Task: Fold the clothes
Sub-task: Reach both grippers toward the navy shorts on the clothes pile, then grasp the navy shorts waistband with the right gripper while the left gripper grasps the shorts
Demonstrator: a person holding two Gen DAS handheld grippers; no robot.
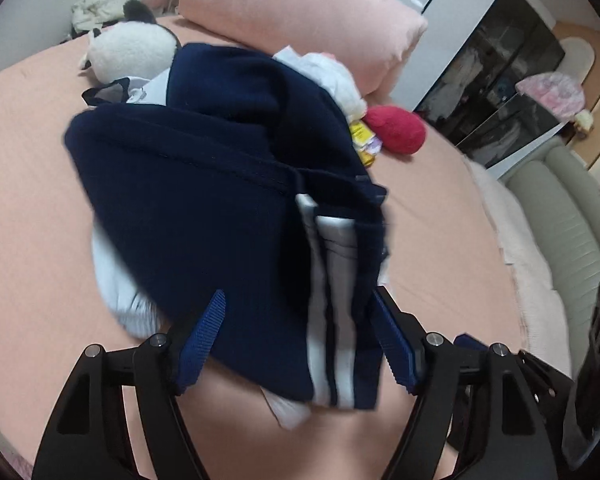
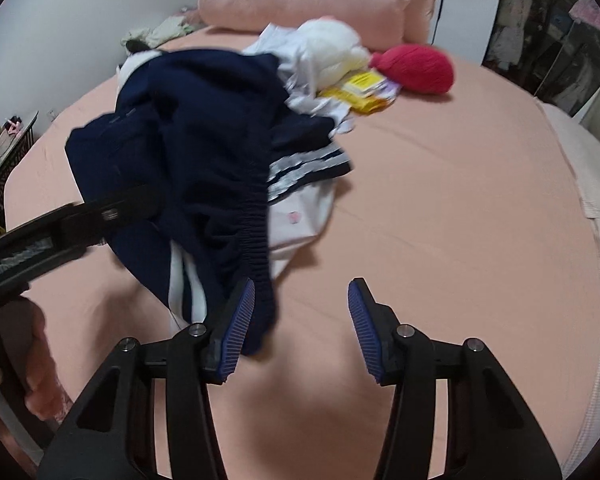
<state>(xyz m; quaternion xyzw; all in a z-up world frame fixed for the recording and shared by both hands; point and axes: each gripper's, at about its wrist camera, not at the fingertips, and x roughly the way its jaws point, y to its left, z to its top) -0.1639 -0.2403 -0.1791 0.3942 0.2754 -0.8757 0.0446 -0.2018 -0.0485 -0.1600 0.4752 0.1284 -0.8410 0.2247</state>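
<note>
A navy garment with white side stripes (image 1: 204,208) lies bunched on the pink bed sheet (image 1: 28,208), over white clothes. My left gripper (image 1: 298,294) points down at it. The striped end of the cloth fills the gap between its blue pads, and their jaws stand well apart. In the right wrist view the same navy garment (image 2: 188,140) shows its gathered waistband (image 2: 256,236), which hangs against the left pad of my right gripper (image 2: 303,282). That gripper's jaws are apart, with bare sheet between them. The left gripper (image 2: 112,208) reaches into the cloth from the left, with a hand behind it.
A pink pillow (image 1: 292,12) lies at the head of the bed, with a panda plush (image 1: 132,52), a white plush (image 2: 332,48), a red plush (image 2: 416,68) and yellow packets (image 2: 364,84) near it. A grey-green padded bed edge (image 1: 560,216) and dark shelves (image 1: 500,80) are at the right.
</note>
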